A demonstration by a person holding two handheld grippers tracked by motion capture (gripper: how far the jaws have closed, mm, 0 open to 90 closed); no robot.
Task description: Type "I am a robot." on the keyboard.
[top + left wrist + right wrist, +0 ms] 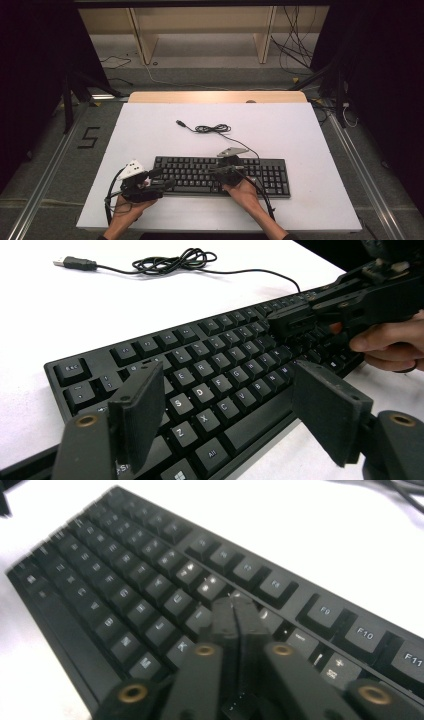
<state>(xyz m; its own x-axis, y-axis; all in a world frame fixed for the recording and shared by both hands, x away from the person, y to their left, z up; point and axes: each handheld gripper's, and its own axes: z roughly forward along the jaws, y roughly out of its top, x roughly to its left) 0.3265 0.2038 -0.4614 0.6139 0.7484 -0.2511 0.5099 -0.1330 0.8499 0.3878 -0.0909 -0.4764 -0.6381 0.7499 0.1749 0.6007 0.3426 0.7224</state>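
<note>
Right gripper [239, 611] fingers clenched, tips on keyboard [150, 580] keys, left gripper [227, 410] released above it

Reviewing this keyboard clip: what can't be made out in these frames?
- Which key the right tongs touch: in the right gripper view their shut tips cover it, and the letters nearby are blurred.
- Key legends on the keyboard: too small in the high view.
- The keyboard's right end: cut off by the frame edge in the left gripper view and hidden behind the person's hand.
- Whether the open left tongs touch the keyboard: unclear in the left gripper view.
</note>
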